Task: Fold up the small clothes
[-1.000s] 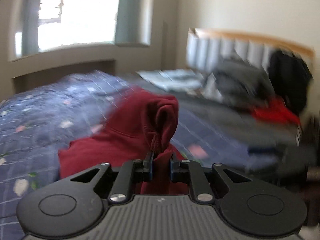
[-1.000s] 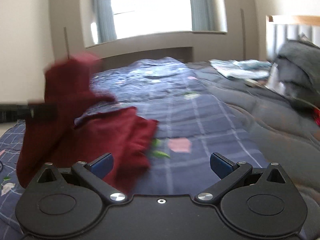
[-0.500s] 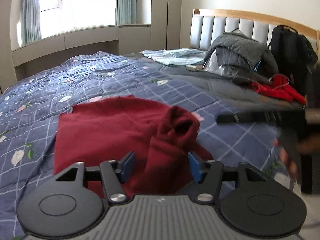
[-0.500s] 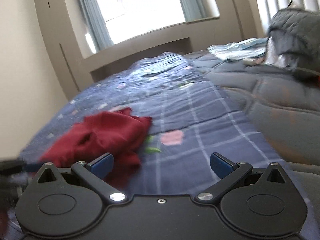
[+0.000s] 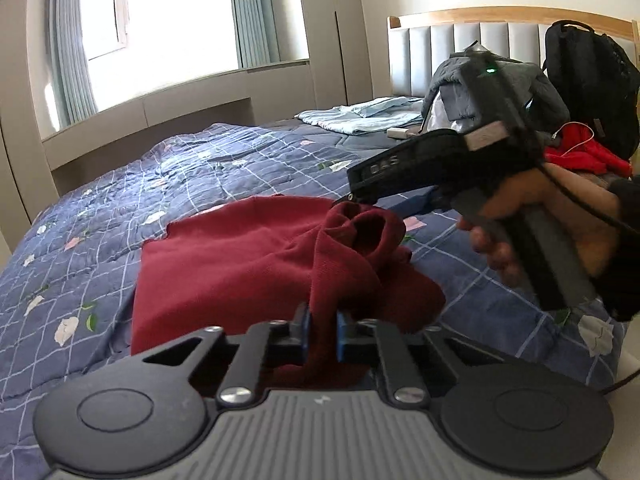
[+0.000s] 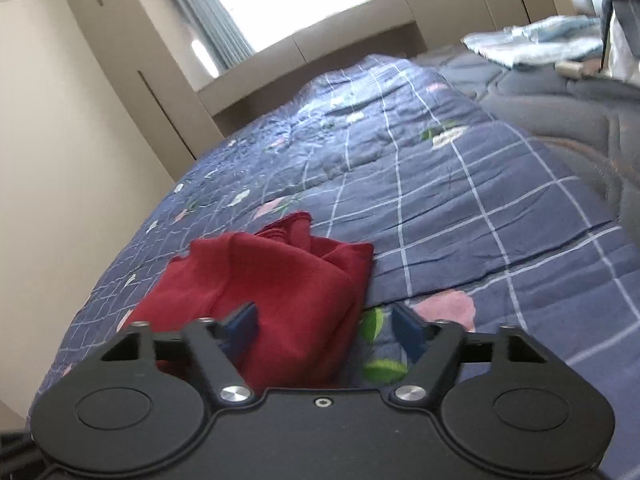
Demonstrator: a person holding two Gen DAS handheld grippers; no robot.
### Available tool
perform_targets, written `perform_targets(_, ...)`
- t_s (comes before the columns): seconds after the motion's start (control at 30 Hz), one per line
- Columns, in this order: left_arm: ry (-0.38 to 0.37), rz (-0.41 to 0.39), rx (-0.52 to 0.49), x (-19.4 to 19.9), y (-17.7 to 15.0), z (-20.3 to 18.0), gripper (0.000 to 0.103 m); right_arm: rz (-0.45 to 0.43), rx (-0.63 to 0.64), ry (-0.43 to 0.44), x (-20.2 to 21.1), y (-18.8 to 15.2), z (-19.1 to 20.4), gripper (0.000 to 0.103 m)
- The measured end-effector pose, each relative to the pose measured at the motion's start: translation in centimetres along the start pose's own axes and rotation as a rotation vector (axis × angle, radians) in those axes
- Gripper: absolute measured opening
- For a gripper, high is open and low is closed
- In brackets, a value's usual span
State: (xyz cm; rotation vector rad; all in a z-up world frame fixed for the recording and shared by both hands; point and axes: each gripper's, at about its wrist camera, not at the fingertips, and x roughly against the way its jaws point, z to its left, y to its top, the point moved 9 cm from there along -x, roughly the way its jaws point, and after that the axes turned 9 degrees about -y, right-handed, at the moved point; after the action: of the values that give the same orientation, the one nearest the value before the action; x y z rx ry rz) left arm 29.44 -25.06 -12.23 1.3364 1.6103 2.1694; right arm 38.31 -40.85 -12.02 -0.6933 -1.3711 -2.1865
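A dark red garment [image 5: 240, 264] lies partly spread on the blue checked quilt [image 5: 120, 208], with a bunched fold standing up at its right side. My left gripper [image 5: 321, 330] is shut on a near fold of this garment. In the left wrist view the right gripper [image 5: 352, 196] is held by a hand just above the bunched fold. In the right wrist view the right gripper [image 6: 324, 326] is open, its jaws either side of the garment's [image 6: 280, 280] near edge, low over the quilt [image 6: 480, 208].
A padded headboard [image 5: 460, 48] stands at the far right, with a grey jacket [image 5: 552, 96], a black backpack [image 5: 588, 76], a red cloth [image 5: 580, 152] and a light blue cloth [image 5: 360, 114]. A window [image 5: 168, 28] and a low ledge [image 5: 180, 108] lie behind the bed.
My left gripper opened half a second ago and has shut again on a fold of the red garment. My right gripper has moved in low over the garment's edge, still open.
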Motion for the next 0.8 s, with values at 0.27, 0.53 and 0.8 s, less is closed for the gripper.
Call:
perform_targets(0.27,-0.021,-0.031,0.002,0.5,0.2,0.1,0.007,-0.035,0.071,0.000,-0.5,1.7,1.3,0.005)
perform_targets(0.53,-0.020,-0.019,-0.140,-0.9,-0.1,-2.2,0.007,-0.188,0.220,-0.073,0.9,5.5,3.0,0.005)
perform_targets(0.8,-0.125,-0.009,0.046,-0.4,-0.6,-1.1,0.066,-0.093,0.151,-0.128,-1.9,2.0,-0.7,0.035)
